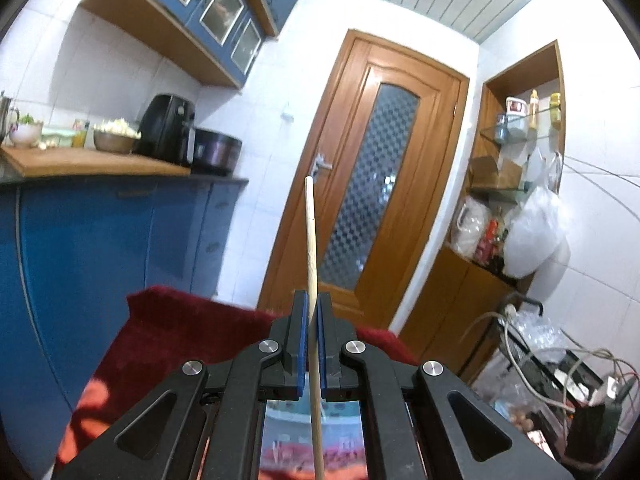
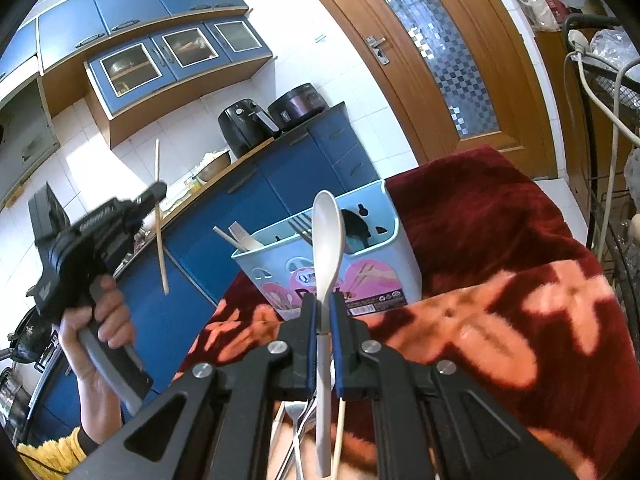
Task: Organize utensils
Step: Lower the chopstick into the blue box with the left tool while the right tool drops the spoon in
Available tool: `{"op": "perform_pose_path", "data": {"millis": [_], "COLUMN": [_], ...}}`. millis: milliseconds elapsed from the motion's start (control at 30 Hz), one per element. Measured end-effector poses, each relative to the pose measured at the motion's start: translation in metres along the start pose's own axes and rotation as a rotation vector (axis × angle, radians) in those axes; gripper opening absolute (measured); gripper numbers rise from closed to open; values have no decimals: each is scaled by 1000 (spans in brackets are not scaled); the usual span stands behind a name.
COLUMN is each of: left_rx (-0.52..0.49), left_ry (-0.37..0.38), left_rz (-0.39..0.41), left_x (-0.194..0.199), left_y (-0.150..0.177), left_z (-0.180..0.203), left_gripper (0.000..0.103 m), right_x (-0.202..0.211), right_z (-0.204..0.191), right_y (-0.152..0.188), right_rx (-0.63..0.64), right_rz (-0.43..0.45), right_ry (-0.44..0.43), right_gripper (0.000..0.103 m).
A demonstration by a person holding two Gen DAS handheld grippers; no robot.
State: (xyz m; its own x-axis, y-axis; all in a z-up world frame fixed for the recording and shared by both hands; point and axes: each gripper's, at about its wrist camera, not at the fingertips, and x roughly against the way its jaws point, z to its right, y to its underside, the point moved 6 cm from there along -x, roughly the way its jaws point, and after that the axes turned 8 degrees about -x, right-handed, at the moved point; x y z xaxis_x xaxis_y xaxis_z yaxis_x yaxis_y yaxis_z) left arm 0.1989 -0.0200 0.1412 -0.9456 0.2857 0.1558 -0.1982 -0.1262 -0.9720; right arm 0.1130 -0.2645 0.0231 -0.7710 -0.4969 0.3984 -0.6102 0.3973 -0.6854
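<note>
White spoon [image 2: 327, 236] clamped between right gripper [image 2: 325, 312] fingers, long axis running straight out, bowl end forward. Blue utensil caddy [image 2: 384, 268] sits directly ahead, just past the bowl; fork and wooden pieces already inside. Right hand is the nearer one. Left gripper [image 1: 313, 320] raised off to the left, fingers pinching a chopstick [image 1: 310, 240] mid-shaft, aimed at the door [image 1: 360, 184]. Caddy stands on a red floral blanket [image 2: 500, 280]; loose utensils lie beneath the right gripper. Kitchen, blue cabinets behind.
</note>
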Motion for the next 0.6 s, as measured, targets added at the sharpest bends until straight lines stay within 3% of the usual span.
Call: {"op": "perform_pose_path", "data": {"millis": [167, 400, 600], "left_rx": [-3, -9, -60], "left_ry": [-24, -29, -88], "left_rz": [67, 68, 73], "left_x": [-21, -62, -82], "left_y": [-10, 8, 22], "left_z": [1, 5, 9], "left_gripper": [4, 4, 4], "right_x": [-3, -3, -13], "right_z": [4, 4, -6], "right_y": [-6, -28, -54], "right_rx": [12, 51, 117], "right_rz": [24, 86, 136], "right_ry": [1, 10, 19], "right_gripper": [8, 8, 8]}}
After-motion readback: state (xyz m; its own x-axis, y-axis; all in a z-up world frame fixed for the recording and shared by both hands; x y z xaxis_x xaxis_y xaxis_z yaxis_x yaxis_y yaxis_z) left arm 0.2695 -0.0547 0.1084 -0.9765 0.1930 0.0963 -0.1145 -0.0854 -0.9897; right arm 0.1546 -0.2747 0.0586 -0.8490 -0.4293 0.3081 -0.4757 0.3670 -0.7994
